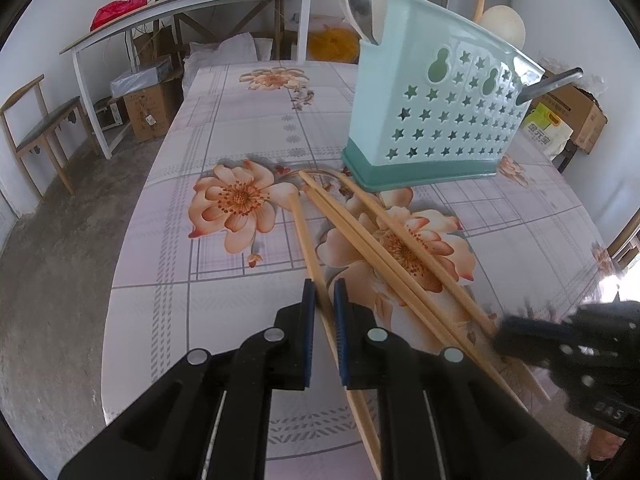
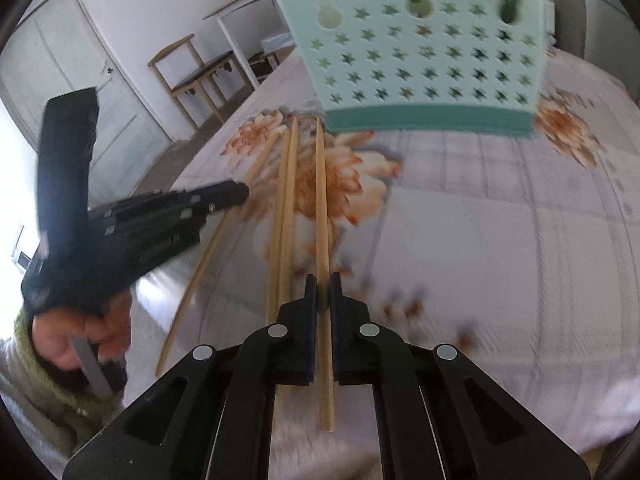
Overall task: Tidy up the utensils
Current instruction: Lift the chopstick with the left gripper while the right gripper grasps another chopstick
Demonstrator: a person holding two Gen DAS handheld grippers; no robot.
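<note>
Your left hand-held gripper [image 1: 324,292]: matte black plastic body, two blocky fingers [image 1: 308,332] faced with ribbed blue pads, four round silver pivot pins across the linkage arms. Your right hand-held gripper [image 2: 324,286] is the same build; its pads read darker. From the right wrist view, your left hand [image 2: 80,336] wears a fuzzy olive-green knit cuff [image 2: 28,364] over a pale fleecy sleeve [image 2: 24,412]. Faint embossed lettering marks the gripper body's side.

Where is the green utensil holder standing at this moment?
The green utensil holder stands upright on the flowered tablecloth, at the upper right of the left wrist view, just beyond the far ends of the chopsticks.
</note>
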